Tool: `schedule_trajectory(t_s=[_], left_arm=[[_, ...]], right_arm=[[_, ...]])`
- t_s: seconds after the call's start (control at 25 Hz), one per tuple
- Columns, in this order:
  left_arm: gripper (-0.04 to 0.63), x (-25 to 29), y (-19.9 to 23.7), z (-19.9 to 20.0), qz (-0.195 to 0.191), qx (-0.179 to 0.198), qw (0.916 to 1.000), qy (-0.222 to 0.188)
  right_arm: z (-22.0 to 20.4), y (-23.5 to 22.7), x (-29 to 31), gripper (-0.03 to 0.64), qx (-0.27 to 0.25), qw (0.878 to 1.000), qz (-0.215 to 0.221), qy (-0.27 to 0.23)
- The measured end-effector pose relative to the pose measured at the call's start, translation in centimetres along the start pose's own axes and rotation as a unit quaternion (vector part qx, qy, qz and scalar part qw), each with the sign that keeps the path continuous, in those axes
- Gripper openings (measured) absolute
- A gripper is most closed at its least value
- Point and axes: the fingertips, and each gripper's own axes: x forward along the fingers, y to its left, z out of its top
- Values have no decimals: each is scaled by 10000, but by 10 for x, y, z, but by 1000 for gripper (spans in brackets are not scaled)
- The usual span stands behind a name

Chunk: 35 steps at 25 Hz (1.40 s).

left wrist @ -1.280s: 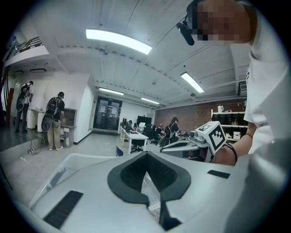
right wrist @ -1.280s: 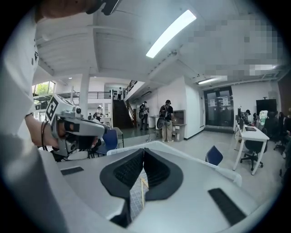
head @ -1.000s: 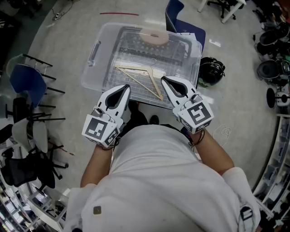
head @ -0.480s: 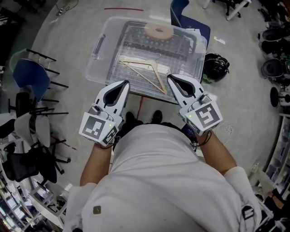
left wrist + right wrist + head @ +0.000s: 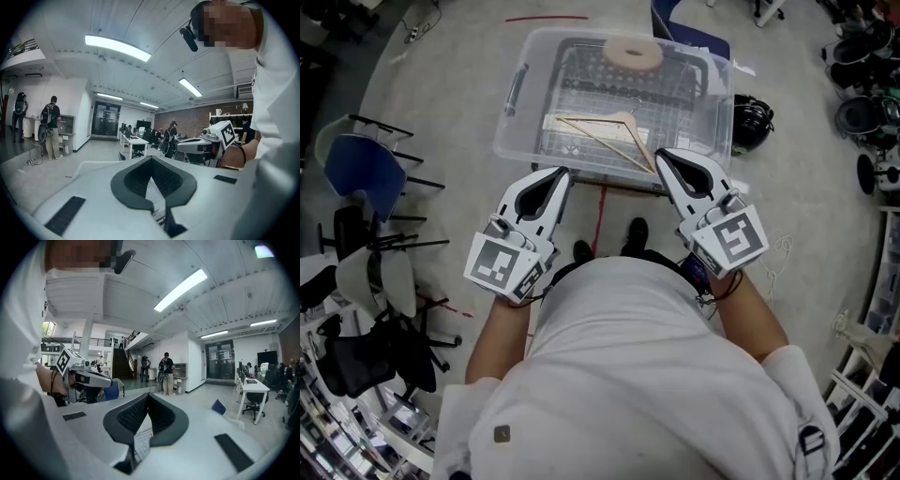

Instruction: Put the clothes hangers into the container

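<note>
A clear plastic container [image 5: 514,103] stands on the floor ahead, with a wire rack inside. Wooden clothes hangers [image 5: 614,134] lie on the rack, inside the container. A beige ring [image 5: 632,53] rests at its far rim. My left gripper [image 5: 561,172] hovers just short of the container's near edge, jaws together and empty. My right gripper [image 5: 659,153] is level with it on the right, its tip by the near right corner, also shut and empty. The gripper views show the left gripper [image 5: 151,158] and the right gripper [image 5: 147,394] pointing across the room, with nothing between their pads.
A blue chair [image 5: 358,169] and black chair frames crowd the left. A black helmet [image 5: 751,120] lies right of the container, and another blue chair [image 5: 675,19] stands behind it. A red floor line [image 5: 598,220] runs between my shoes [image 5: 636,232].
Both grippers have drawn back from over the container's near edge toward my body and risen slightly. The container sits higher in the head view. The hangers stay in place.
</note>
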Motion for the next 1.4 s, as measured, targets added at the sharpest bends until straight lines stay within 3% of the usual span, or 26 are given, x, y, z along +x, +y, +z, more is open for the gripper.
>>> schedule_trajectory(t_s=[0.32,0.68,1.0,1.4], left_arm=[[15,-69,15,-10,-415,42,9991,-12],[15,-101,7,-16,-779,70,9969,-17],[15,-109,-32,-10,-648,195,9976,-156],[15,-121,-122,-10,-490,195,9981,-318]], right_arm=[[-3,66,-9,18,229,9983,-499,190],[5,101,-34,18,65,9969,-778,68],[14,110,-73,18,-11,9984,-557,-131],[0,127,-153,18,-158,9995,-242,-148]])
